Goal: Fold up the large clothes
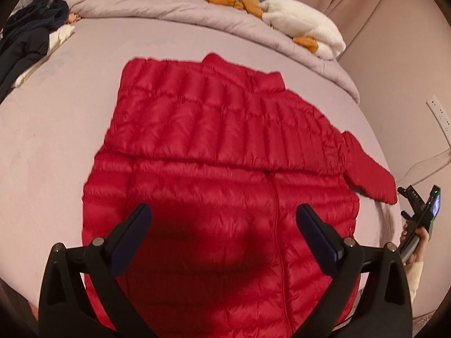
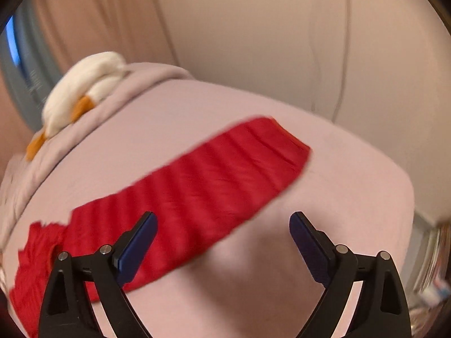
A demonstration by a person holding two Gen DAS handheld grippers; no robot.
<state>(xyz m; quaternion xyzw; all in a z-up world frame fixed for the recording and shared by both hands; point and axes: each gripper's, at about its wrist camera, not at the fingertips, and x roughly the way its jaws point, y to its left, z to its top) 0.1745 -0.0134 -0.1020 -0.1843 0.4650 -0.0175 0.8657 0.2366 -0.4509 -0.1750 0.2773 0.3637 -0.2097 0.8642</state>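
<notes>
A red quilted puffer jacket (image 1: 222, 152) lies flat on the pale lilac bed sheet (image 1: 70, 129), with one sleeve folded across the body and the other sleeve (image 1: 369, 174) sticking out to the right. My left gripper (image 1: 222, 219) hovers open above the jacket's lower half, nothing between its fingers. In the right wrist view the loose red sleeve (image 2: 191, 186) runs diagonally across the sheet (image 2: 324, 202). My right gripper (image 2: 222, 225) hangs open above the sleeve and the bare sheet, empty. That right gripper (image 1: 420, 211), held in a hand, shows at the left wrist view's right edge.
A rumpled lilac duvet (image 1: 174, 14) with a white and orange plush toy (image 1: 301, 25) lies at the head of the bed. Dark clothes (image 1: 25, 39) are piled at the left edge. A wall with a socket strip (image 1: 439, 112) and cable runs along the right.
</notes>
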